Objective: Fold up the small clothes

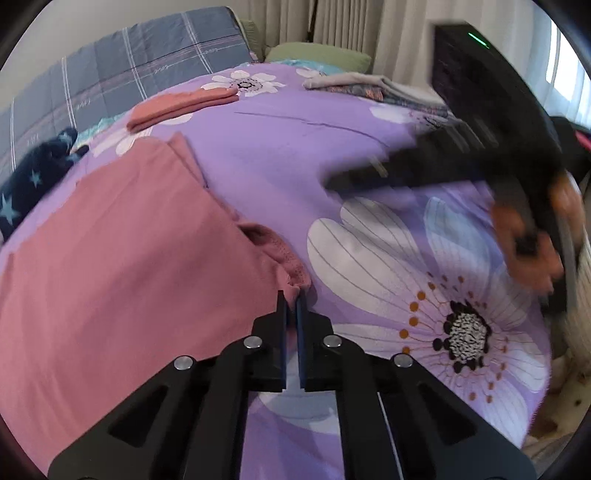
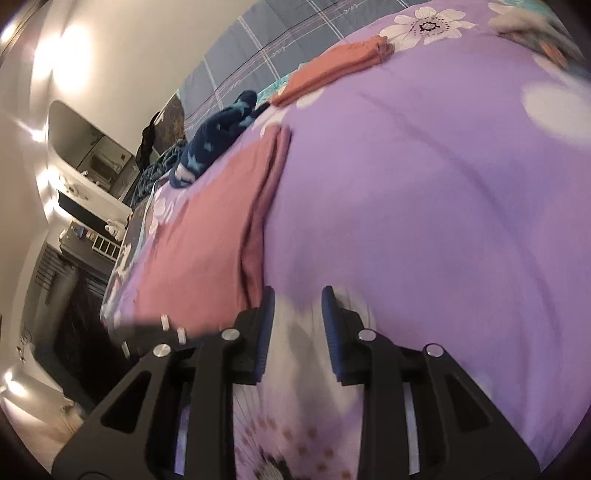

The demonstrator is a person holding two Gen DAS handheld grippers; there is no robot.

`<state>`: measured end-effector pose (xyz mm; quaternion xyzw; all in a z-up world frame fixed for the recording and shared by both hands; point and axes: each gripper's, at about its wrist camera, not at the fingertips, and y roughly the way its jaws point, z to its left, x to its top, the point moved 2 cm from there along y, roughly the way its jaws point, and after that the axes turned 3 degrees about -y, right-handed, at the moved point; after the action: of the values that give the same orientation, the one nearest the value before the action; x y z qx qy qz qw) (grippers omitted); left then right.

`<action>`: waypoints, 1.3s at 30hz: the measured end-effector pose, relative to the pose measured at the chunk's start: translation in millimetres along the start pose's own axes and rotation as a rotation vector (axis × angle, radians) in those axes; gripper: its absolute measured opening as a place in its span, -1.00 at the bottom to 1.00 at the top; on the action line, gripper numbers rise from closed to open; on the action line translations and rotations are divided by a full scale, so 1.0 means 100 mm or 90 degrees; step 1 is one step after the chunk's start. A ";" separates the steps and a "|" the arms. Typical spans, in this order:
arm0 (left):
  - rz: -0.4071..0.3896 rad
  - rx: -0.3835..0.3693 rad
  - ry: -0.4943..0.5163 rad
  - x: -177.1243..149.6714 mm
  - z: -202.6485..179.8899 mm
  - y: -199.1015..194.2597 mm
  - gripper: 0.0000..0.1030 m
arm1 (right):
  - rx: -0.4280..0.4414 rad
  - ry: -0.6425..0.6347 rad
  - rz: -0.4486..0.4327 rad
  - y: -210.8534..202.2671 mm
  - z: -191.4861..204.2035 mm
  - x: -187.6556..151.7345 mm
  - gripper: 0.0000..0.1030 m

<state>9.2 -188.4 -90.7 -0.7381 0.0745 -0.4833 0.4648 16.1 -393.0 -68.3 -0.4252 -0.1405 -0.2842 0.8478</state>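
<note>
A bed in a purple flowered duvet [image 1: 280, 147] is carrying the pink garment [image 1: 122, 258], lying flat. The left gripper [image 1: 291, 295] is pinching its near corner tight; the right gripper [image 2: 297, 299] is hovering part-open and empty. Ideally, lifting low and carrying the corner squarely across keeps edges aligned.

Home bedroom — floral purple bedspread [image 1: 280, 155], plaid quilt [image 1: 140, 62], curtains [image 1: 343, 22]

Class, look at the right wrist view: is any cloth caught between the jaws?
No: the right gripper stands open over the purple bedsheet, nothing between.
</note>
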 end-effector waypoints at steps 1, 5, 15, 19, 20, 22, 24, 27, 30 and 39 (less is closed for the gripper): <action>-0.001 -0.003 -0.001 -0.02 -0.01 0.00 -0.94 | 0.007 -0.015 0.002 0.07 0.05 0.16 -0.39; 0.002 0.000 0.006 -0.06 -0.06 0.00 -0.94 | 0.013 -0.030 0.027 0.48 0.11 0.66 -0.17; 0.015 -0.017 -0.001 -0.06 -0.03 0.07 -0.94 | -0.015 -0.039 0.028 1.30 0.15 1.29 -0.18; -0.002 -0.052 0.001 -0.02 0.01 0.06 -0.94 | 0.011 -0.064 -0.018 1.12 0.32 1.41 -0.95; -0.002 -0.056 0.000 -0.02 0.02 0.07 -0.94 | 0.019 -0.069 -0.032 1.07 0.34 1.42 -0.95; 0.005 -0.057 0.000 -0.03 0.02 0.11 -0.94 | 0.007 -0.090 -0.040 1.08 0.37 1.48 -0.95; 0.010 -0.055 0.007 -0.02 0.01 0.14 -0.94 | -0.059 -0.104 -0.017 1.25 0.26 1.47 -0.95; 0.014 -0.051 0.014 -0.02 0.00 0.17 -0.93 | -0.054 -0.077 0.004 1.47 0.04 1.39 -0.95; 0.016 -0.057 0.010 -0.02 0.03 0.19 -0.93 | -0.024 -0.054 -0.019 1.37 0.02 1.44 -0.94; 0.011 -0.057 0.016 -0.01 0.01 0.20 -0.92 | -0.002 -0.105 0.044 1.02 0.18 1.16 0.06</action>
<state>15.9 -198.3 -106.7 -0.7512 0.1085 -0.4846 0.4348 170.3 -371.4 -67.3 -0.4527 -0.1945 -0.2191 0.8422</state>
